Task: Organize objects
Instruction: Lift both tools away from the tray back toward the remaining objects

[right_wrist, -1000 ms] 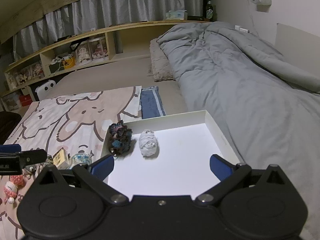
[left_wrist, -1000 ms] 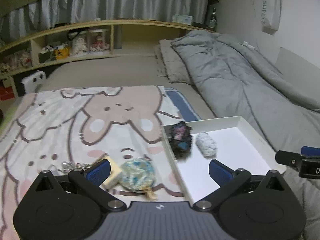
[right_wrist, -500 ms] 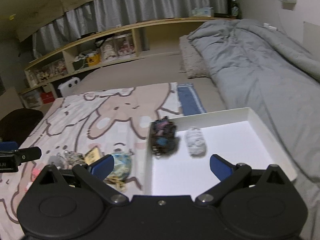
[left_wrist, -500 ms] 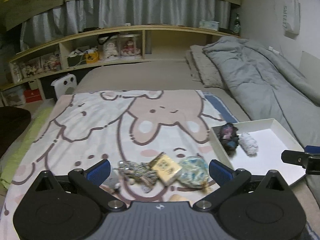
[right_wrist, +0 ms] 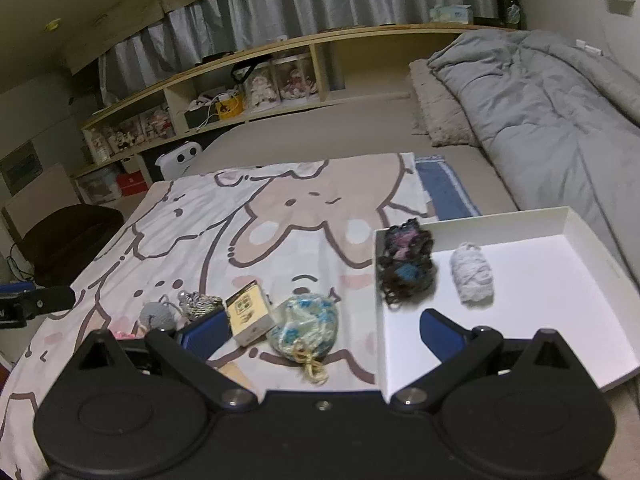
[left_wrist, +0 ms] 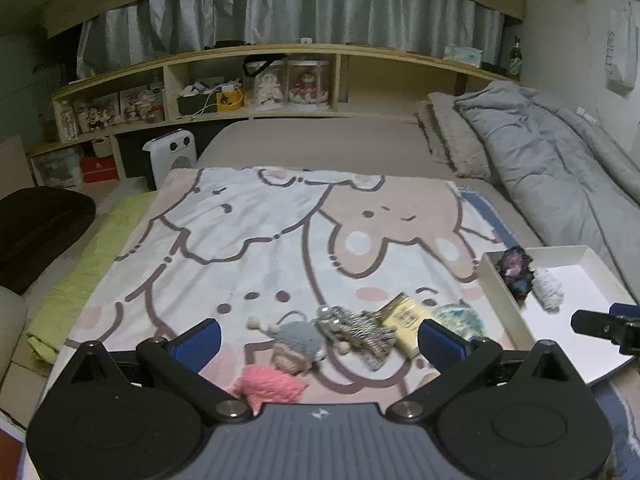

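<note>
Lay rumpled along the bed's right side: grey duvet (left_wrist: 560, 152). Stood beneath the wooden shelf (left_wrist: 280, 52): white heater (left_wrist: 172, 152).

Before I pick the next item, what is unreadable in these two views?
- Pink knit toy: left view, lower part behind the left gripper; right view, only a sliver shows.
- Small box: label too small, blurred.
- Tray: near corner hidden by the right gripper.

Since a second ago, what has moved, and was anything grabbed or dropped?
Both grippers swung left, away from the white tray toward the loose items on the blanket: left gripper over the doll, right gripper over the blue-white pouch. Nothing grabbed or released; both stay open, items unmoved.
</note>
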The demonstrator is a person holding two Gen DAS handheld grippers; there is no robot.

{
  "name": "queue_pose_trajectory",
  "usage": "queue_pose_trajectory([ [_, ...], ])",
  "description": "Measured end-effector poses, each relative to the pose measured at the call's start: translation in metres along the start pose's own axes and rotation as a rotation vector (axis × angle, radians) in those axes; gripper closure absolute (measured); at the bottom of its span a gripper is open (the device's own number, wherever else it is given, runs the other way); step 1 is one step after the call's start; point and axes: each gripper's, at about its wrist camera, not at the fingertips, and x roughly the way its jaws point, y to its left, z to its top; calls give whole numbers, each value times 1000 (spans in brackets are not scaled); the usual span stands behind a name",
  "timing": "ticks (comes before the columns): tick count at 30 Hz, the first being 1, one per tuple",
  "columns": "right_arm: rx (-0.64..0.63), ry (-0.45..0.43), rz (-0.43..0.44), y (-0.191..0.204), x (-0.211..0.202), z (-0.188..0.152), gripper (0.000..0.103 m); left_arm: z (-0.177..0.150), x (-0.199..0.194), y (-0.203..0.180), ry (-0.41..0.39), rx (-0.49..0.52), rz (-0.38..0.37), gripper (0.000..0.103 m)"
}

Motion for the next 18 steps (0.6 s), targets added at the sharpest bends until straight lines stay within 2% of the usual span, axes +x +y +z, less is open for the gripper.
queue_pose_trajectory([
  [8,8,30,26,10,27,-14,2,-13,21,34,87,-94,-1,3],
  [13,-24,51,42,11,42,-25,8,-24,41,51,166,-149,-14,13],
  [18,-95,90,20,15,61,-33,11,-28,50,53,197,-166,-45,13],
])
